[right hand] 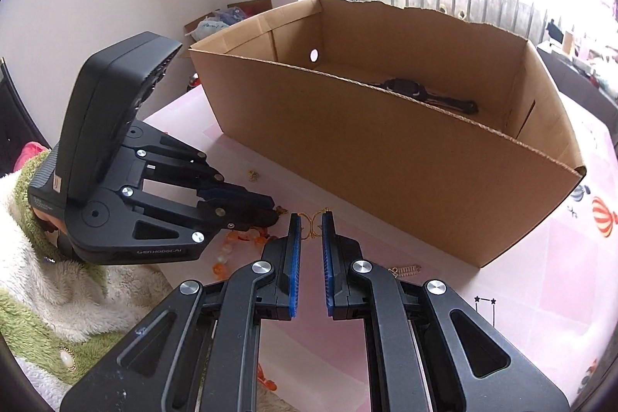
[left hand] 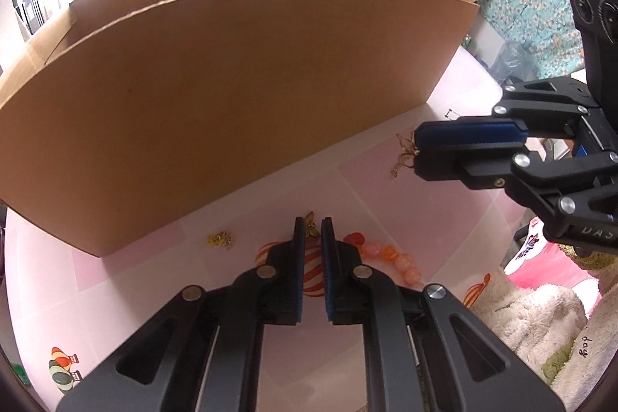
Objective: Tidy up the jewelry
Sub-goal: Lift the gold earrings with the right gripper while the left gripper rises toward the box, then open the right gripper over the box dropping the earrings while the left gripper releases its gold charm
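A large cardboard box (left hand: 231,95) stands on the pink table; it also shows in the right wrist view (right hand: 386,157), with a black watch (right hand: 421,91) inside. My left gripper (left hand: 312,226) is open, with a small gold butterfly piece (left hand: 310,220) between its fingertips on the table. My right gripper (right hand: 311,221) is open around a thin gold chain (right hand: 313,226); in the left wrist view the right gripper (left hand: 419,151) is by that chain (left hand: 403,153). An orange bead bracelet (left hand: 390,257) and a small yellow earring (left hand: 220,239) lie near the left gripper.
A fluffy white and green cloth (right hand: 46,296) lies at the table's near edge. A small gold spring-like piece (right hand: 405,271) lies by the box's front wall. Balloon prints (right hand: 602,215) mark the pink tablecloth. A wall and windows stand behind the box.
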A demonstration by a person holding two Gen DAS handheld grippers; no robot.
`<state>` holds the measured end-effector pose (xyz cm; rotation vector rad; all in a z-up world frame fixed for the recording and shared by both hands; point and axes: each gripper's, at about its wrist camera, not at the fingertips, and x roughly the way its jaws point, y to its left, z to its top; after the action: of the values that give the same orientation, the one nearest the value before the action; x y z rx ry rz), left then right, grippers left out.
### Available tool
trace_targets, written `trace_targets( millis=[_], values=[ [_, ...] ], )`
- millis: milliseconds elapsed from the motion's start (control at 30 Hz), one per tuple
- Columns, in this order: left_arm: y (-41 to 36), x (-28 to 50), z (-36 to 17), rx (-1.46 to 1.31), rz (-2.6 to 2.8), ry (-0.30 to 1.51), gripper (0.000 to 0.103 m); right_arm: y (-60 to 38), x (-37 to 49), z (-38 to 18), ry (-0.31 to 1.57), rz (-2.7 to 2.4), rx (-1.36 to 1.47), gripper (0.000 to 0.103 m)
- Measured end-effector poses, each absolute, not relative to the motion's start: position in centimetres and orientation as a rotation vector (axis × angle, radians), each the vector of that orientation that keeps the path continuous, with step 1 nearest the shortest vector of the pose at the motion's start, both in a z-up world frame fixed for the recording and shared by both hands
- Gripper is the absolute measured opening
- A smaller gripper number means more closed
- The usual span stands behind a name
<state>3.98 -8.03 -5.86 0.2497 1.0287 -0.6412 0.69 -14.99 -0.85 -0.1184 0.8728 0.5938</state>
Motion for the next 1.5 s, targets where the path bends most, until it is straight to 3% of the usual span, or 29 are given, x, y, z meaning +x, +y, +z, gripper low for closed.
trace_targets(
  millis=[200,333,767,1100,1267,1500],
  values=[
    [-8.6,3.9,-5.8,0.306,-0.623,1.026,0.008,-15.2,1.2,-1.5,0.875,0.603,-0.1,0.009],
    [-8.9,3.8,-5.8,0.367,-0.603,1.014,0.001,-15.4,1.3,-1.8,0.873,0.603,-0.086,0.009],
    [-8.0,2.2,-4.9,0.361,-0.609,0.986,0.001,-16.4,0.6,-1.5,0.86,0.597,-0.065,0.009],
    [-5.3,-0.6,4.5,0.225,-0.687,0.822,0.001,-17.4,-2.2,4.9,0.715,0.626,-0.04,0.009],
    [-5.4,1.9,8.6,0.192,-0.737,0.75,0.001,-17.8,-0.4,9.1,0.634,0.616,-0.098,0.009],
    [-9.0,11.4,5.9,0.241,-0.743,1.011,0.001,-16.9,10.7,7.6,0.932,0.6,-0.109,0.009]
  ],
)
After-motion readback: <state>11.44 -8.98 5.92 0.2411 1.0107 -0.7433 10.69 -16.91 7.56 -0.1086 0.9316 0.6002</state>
